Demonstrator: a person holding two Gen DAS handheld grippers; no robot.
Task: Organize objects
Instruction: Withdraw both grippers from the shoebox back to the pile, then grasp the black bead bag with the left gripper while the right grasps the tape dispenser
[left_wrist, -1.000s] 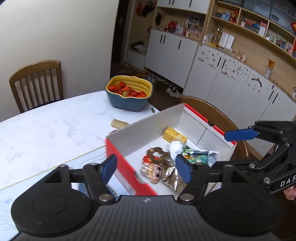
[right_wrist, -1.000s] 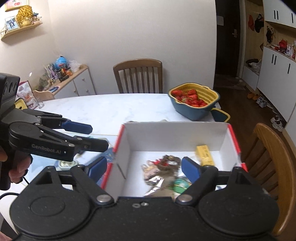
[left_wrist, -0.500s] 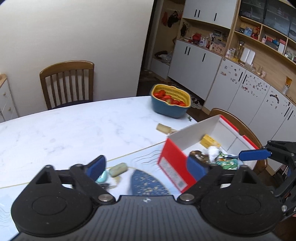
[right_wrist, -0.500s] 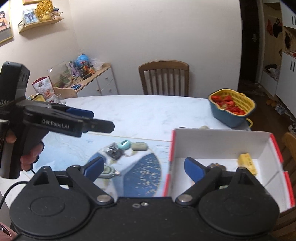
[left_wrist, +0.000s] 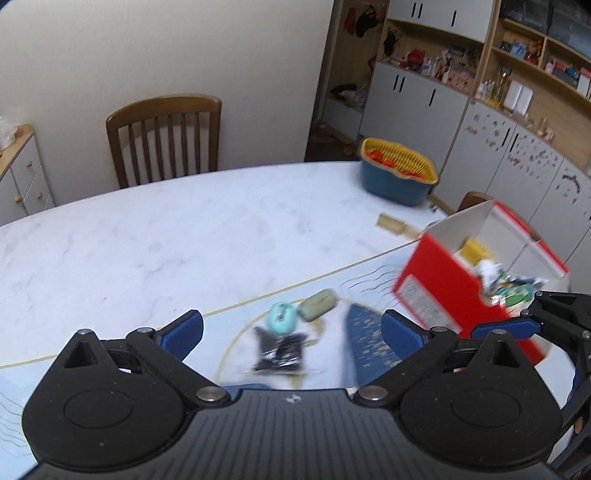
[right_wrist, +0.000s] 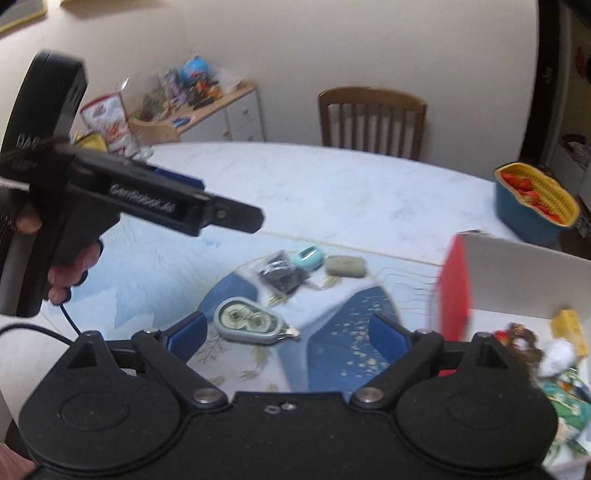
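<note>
Left gripper: jaws spread wide, nothing between them, held above the patterned mat on the white marble desk. Right gripper: jaws likewise spread and empty, held over the same mat.

Loose items on the mat, grouped close together: a black packet, a teal oval case touching its far edge, and an olive-grey pouch just beside the teal case. In the right wrist view a grey oval zip case lies nearer the camera, apart from that group, between the right gripper's fingertips in the frame.

Red-and-white cardboard box: stands open at the desk's right edge, holding a yellow block, a white crumpled item, and mixed wrappers; contents are partly blurred.

Further back: a small tan object on the desk near the box, and a blue-and-yellow strainer basket of red fruit. A wooden chair stands behind the desk.
</note>
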